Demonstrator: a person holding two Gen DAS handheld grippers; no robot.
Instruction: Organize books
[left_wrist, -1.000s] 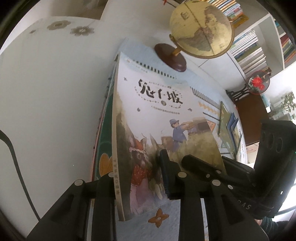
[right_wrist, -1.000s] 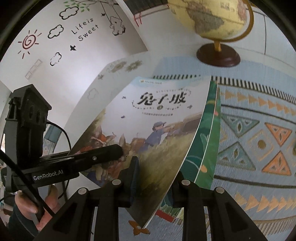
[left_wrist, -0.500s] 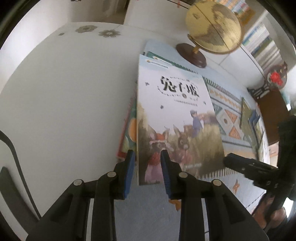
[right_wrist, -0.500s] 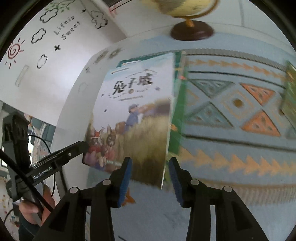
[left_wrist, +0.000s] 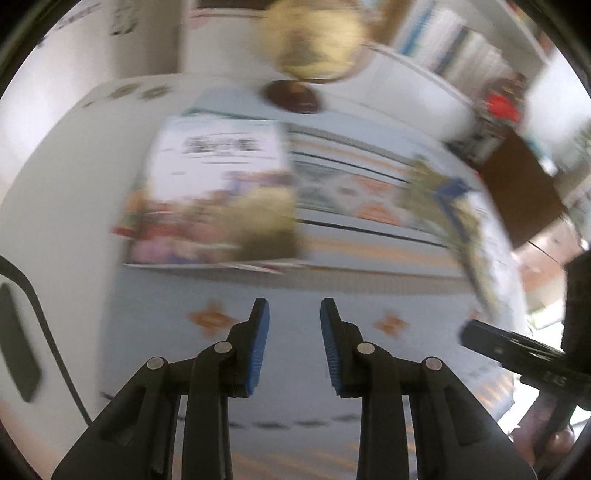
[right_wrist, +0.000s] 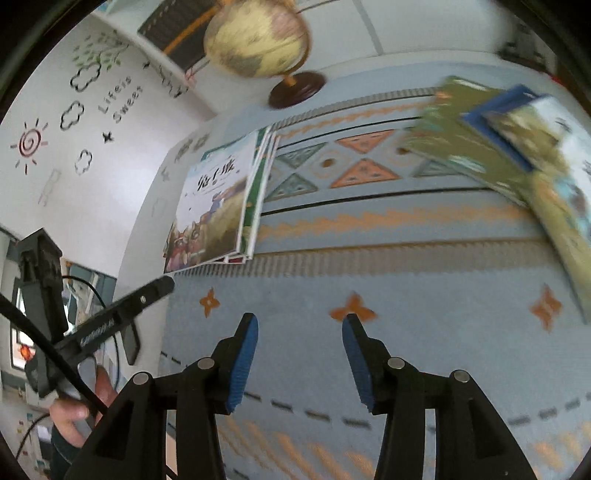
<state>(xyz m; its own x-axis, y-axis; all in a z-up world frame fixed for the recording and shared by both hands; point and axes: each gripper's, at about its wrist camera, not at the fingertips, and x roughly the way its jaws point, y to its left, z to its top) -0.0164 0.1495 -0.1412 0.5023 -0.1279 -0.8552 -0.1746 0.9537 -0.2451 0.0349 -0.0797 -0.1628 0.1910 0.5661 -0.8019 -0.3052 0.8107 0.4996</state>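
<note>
Left wrist view: a pale blue patterned tablecloth (left_wrist: 369, 236), blurred; the left gripper (left_wrist: 294, 321) hangs with jaws apart, empty.

Right wrist view: the neat stack of illustrated picture books (right_wrist: 218, 206) sits squared near the yellow desk globe (right_wrist: 256, 35); the right gripper (right_wrist: 299, 334) is opening, nothing between, likely bound for the loose green and blue books (right_wrist: 498, 136) far right.

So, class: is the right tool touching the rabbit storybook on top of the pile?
Apart. The right wrist view shows the right tool with opening, empty jaws over bare patterned tablecloth, while the rabbit storybook lies on the pile well beyond it.
</note>
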